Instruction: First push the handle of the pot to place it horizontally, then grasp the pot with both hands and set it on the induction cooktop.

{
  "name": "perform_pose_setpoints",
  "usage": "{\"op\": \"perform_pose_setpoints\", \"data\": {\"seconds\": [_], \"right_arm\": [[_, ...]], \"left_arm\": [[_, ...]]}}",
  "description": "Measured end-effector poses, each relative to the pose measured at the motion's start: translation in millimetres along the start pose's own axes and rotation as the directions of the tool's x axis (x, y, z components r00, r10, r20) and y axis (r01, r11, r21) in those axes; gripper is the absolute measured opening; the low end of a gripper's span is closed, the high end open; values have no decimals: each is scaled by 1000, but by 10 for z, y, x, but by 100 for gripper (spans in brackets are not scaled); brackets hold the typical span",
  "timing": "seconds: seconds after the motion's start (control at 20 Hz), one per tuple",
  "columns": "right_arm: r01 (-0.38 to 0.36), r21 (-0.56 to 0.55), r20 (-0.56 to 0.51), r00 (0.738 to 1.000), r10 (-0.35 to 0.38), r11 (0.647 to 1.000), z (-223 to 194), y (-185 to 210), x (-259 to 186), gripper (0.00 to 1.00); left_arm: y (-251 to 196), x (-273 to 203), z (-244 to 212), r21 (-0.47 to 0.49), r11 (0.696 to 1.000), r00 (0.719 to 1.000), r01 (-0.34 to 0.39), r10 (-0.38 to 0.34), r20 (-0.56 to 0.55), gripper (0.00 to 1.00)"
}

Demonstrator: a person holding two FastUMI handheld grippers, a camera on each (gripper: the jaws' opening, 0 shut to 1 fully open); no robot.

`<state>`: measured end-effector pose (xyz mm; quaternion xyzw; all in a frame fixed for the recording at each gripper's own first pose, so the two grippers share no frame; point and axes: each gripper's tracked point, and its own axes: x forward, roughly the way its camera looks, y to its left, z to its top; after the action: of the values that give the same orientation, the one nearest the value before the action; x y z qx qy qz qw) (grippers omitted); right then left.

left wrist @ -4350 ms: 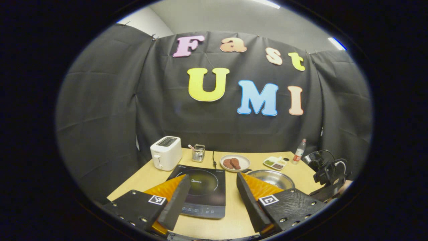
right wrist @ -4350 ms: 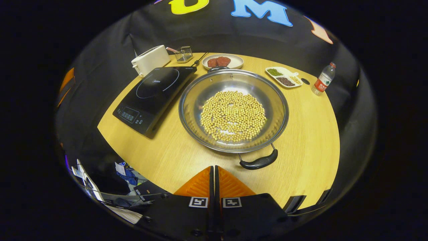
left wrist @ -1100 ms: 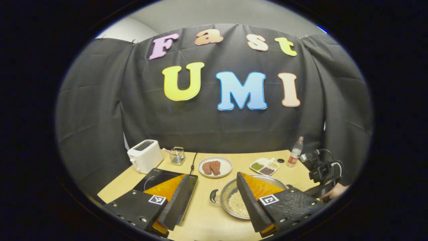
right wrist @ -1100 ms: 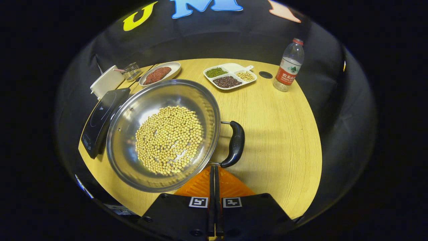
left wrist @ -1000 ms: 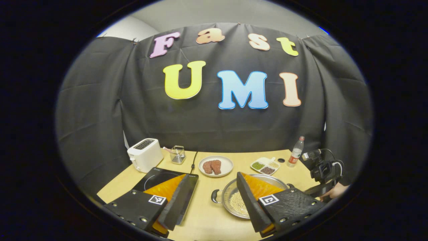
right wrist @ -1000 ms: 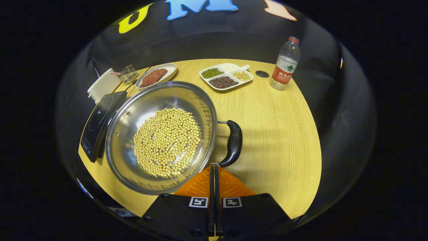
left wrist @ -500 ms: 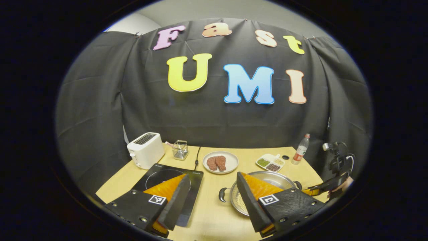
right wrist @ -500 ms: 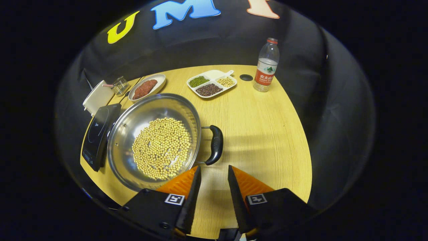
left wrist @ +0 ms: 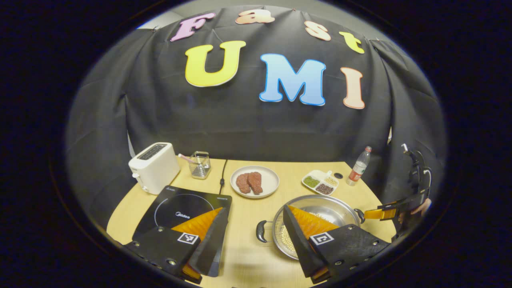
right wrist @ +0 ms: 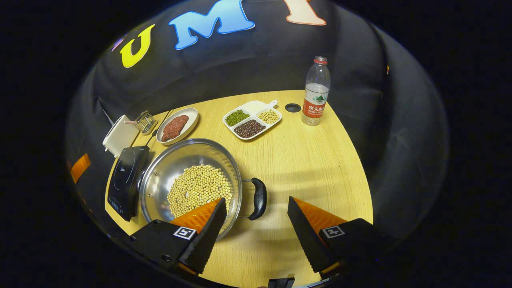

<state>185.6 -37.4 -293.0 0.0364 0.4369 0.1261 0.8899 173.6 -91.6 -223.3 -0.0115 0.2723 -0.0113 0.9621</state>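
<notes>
black cloth wall (left wrist: 248, 128) behind wooden table (right wrist: 304, 160)

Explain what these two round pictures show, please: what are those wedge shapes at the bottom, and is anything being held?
A person holds a two-finger gripper in each hand; a camera rides on each. The wedges are each gripper's own jaws. The left gripper and the right gripper both stand open, holding nothing. On the wooden table sits a steel pot of pale beans, its black handle just ahead of the right gripper. Beside it lies the induction cooktop. Farther back stand a toaster, a plate of meat, a divided dish and a water bottle.
</notes>
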Motion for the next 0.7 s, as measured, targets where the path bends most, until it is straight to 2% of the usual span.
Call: {"op": "perform_pose_setpoints", "data": {"seconds": [0.35,0.5,0.7], "right_arm": [[-15,-12,-33,999,14,1000,-16,-2,314,98],[-23,-29,-42,999,21,999,-47,11,458,98],[-40,-39,-60,997,38,998,-141,70,627,98]], "left_arm": [[-165,695,-768,-42,997,985,60,-66,-161,83],[-160,978,-1136,-83,995,969,53,-71,-236,86],[-156,1219,-1515,-127,991,946,33,-72,-315,83]]}}
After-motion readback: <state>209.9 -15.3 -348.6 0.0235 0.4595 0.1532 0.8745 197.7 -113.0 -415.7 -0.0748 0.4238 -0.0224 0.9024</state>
